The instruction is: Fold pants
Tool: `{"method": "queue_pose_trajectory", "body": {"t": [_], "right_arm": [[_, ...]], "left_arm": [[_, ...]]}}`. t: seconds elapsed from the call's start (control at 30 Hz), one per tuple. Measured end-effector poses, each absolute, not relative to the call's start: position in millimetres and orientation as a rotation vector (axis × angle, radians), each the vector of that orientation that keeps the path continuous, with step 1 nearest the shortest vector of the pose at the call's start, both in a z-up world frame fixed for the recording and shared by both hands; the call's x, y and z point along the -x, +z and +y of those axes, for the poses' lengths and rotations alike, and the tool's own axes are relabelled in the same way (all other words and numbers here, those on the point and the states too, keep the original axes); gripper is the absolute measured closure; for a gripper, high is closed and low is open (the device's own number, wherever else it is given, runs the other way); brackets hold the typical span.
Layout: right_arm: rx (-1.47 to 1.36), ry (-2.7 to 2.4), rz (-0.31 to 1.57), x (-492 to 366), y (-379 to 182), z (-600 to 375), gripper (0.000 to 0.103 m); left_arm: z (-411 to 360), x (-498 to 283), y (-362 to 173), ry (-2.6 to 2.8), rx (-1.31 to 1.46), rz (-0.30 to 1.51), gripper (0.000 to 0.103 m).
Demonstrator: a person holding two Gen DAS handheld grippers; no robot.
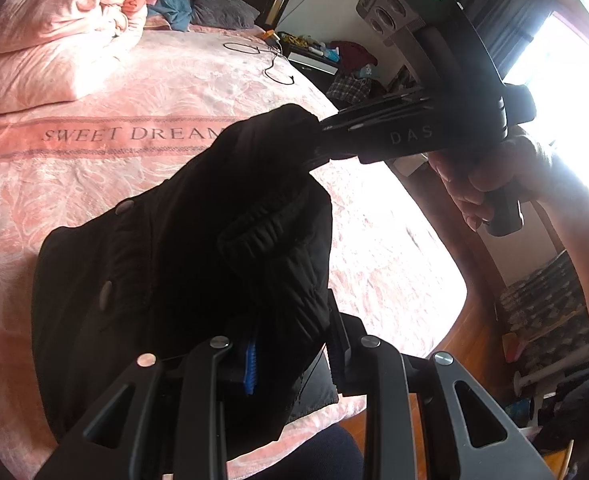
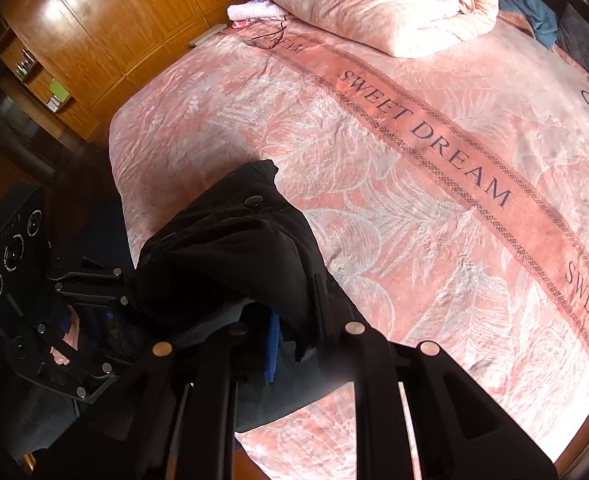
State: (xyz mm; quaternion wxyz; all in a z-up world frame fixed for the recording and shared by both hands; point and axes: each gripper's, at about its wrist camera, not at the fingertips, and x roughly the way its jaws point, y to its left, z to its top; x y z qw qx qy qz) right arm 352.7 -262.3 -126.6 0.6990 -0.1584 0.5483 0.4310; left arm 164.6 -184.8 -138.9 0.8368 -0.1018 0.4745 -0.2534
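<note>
The black pants [image 1: 182,232] hang bunched above the near edge of the pink bedspread [image 1: 94,184], pinched by both grippers: the left gripper [image 1: 290,360] is clamped on the fabric at its tips and the right gripper [image 1: 314,140] bites another bunch. To do this well, I judge the 2 grips should draw apart until the cloth hangs flat, then lower it onto the bed. The legs and hems are out of sight below, and the dark folds hide which part each claw holds.

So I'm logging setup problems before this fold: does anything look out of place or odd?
The black pants hang bunched between the left tool and right tool, not spread flat. A loose black cable lies on the pink bedspread near the far edge, away from the pants.
</note>
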Motion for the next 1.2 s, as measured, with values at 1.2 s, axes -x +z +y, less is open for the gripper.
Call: {"method": "queue_pose_trajectory", "body": {"t": [1.2], "right_arm": [[0.204, 0.874, 1.218, -343.0, -226.4, -347.9, 0.080]], "left_arm": [[-246.7, -188.0, -215.8, -0.521, 0.069, 1.170, 0.067]]}}
